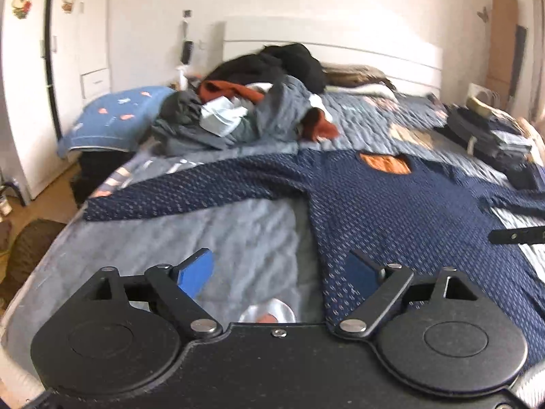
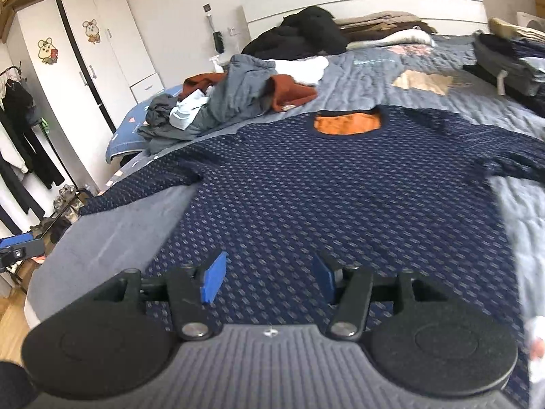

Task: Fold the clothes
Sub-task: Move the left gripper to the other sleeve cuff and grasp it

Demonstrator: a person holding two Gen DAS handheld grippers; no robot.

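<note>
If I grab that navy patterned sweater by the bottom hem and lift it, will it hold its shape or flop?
The navy sweater will probably flop: it lies flat and follows the gray bedspread beneath it. Its sleeve would likely dangle. The thick-looking knit suggests moderate weight, and its textured surface probably won't slip.

Navy patterned sweater point(image 2: 340, 187) with orange-lined neck, spread flat, sleeves out, unfolded clothes pile point(image 2: 231, 99) behind

Navy dotted sweater point(image 2: 323, 197) — orange-lined collar point(image 2: 345, 123)

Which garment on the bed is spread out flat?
The navy patterned sweater with the orange-lined neck, beneath both open grippers; the other clothes lie crumpled or stacked.
</note>
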